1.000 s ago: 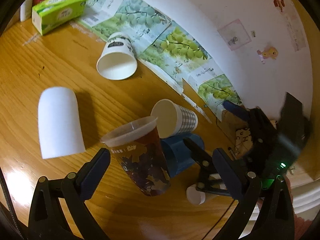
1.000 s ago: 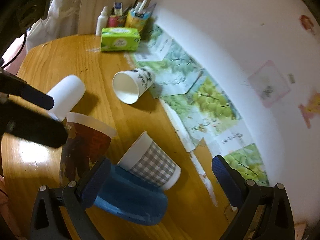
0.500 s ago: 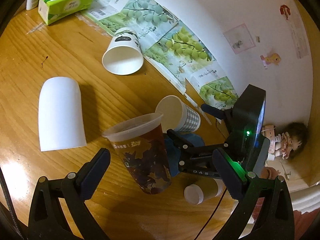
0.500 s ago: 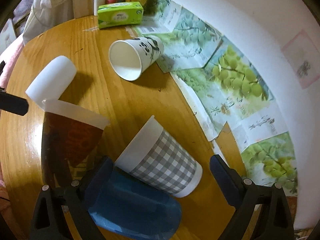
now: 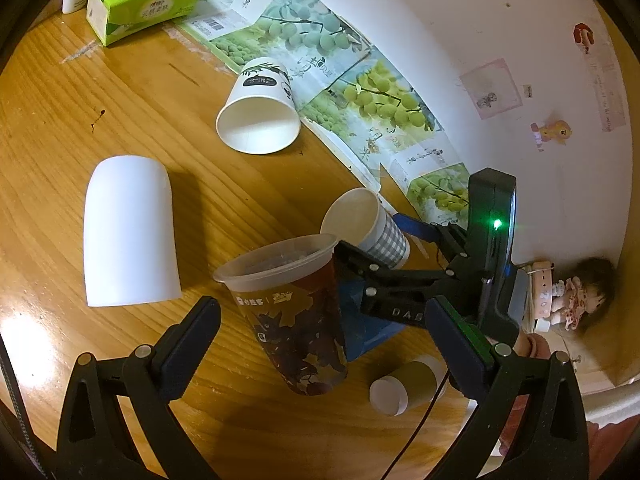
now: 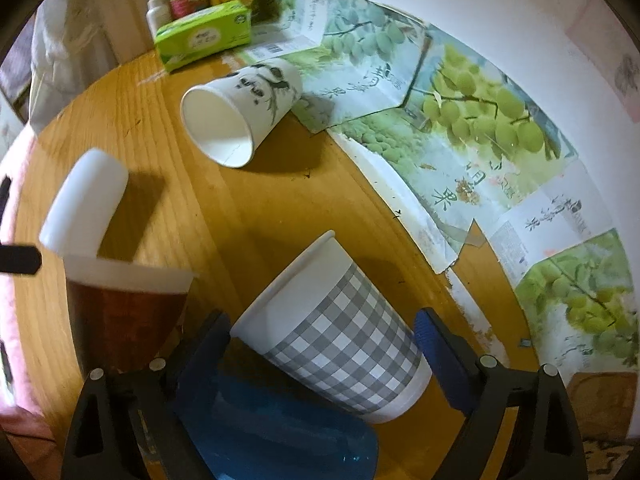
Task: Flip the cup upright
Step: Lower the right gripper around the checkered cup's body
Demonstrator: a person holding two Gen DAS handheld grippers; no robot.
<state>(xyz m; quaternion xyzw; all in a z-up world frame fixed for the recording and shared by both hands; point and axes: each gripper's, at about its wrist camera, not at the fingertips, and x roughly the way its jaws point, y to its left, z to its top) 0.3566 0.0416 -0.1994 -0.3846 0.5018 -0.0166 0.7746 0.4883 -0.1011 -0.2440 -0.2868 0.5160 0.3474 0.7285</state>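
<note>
A grey-checked paper cup [image 6: 336, 340] lies on its side on the wooden table, resting on a blue cup [image 6: 280, 432]. My right gripper [image 6: 322, 340] is open, its fingers on either side of the checked cup, not visibly pressing it; it shows in the left wrist view [image 5: 372, 236] around that cup [image 5: 368, 228]. A brown plastic cup [image 5: 292, 312] stands upright between the fingers of my open left gripper [image 5: 320, 328], untouched.
A white cup [image 5: 128, 232], a panda-print cup [image 5: 260, 116] and a small green-brown cup [image 5: 404, 384] lie on their sides. A green tissue box [image 5: 144, 0] and bottles sit at the far edge. Grape-print paper [image 6: 460, 120] lines the wall. A doll [image 5: 576, 292] lies at right.
My right gripper has moved forward until its fingers straddle the checked cup. My left gripper has drawn back slightly from the upright brown cup.
</note>
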